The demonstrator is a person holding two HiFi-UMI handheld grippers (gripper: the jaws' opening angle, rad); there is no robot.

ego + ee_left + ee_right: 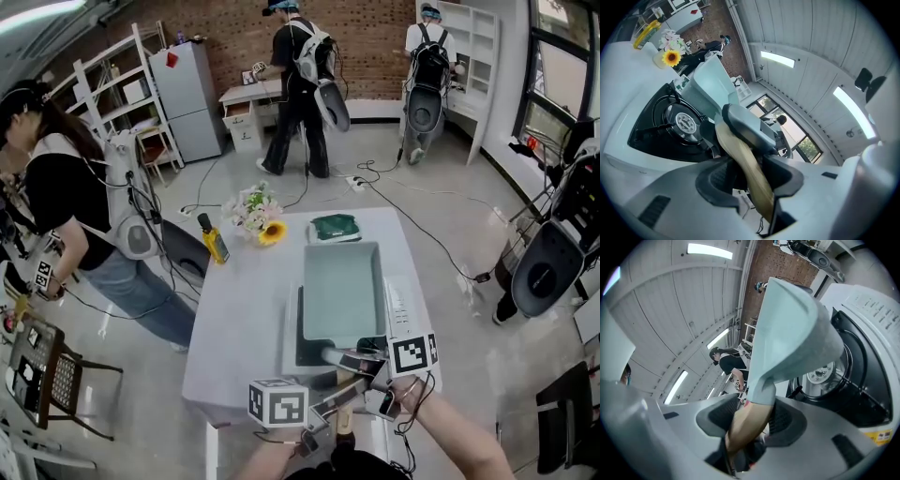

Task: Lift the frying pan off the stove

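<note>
**While both pairs of jaws bite, the frying pan hangs clear**

With the jaws of the left gripper and the right gripper clenched on its wooden handle, the pale green frying pan hangs in the air, apart from the burner. Below sits the stove on the white counter. Further back, a sunflower bouquet stands beside a yellow bottle.

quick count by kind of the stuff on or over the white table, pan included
frying pan: 1
stove: 1
yellow bottle: 1
bunch of flowers: 1
green packet: 1
total: 5
</note>
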